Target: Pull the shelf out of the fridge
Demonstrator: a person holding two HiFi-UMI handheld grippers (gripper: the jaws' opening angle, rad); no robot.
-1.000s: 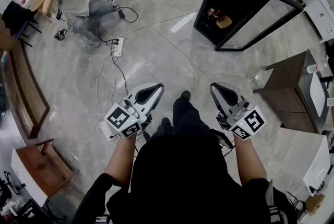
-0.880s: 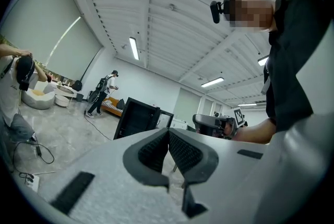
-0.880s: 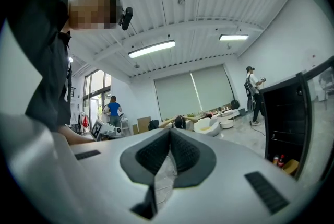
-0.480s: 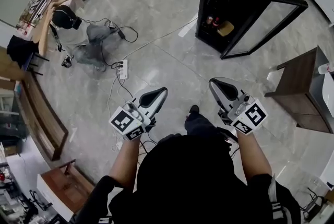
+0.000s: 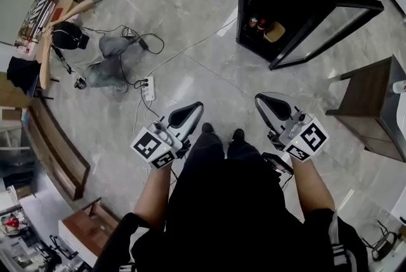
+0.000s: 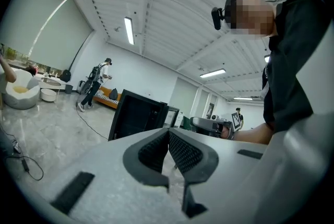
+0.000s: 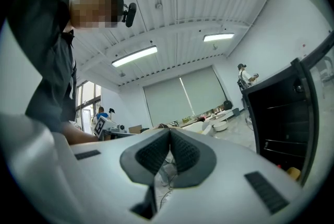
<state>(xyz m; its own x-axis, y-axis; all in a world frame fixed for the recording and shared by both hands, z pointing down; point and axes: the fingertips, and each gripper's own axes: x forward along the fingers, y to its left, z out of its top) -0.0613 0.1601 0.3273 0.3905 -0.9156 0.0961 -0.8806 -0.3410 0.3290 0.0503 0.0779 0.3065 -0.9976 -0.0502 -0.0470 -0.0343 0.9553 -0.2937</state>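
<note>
Polished grey stone floor (image 5: 196, 17) with black cables (image 5: 136, 49) and a white power strip (image 5: 150, 88); wooden bench (image 5: 60, 153) left, dark table (image 5: 371, 106) right; strip lights (image 6: 129, 31) on ribbed white ceiling (image 6: 172, 3)

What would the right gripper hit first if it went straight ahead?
Probably nothing nearby: the right gripper points over open floor, with the fridge off to its right, though depth is hard to judge.

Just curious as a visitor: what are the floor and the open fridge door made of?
Floor: probably polished grey stone or tile; veined, with shiny reflections.
Fridge door: apparently clear glass in a black frame; the floor shows through it.
</note>
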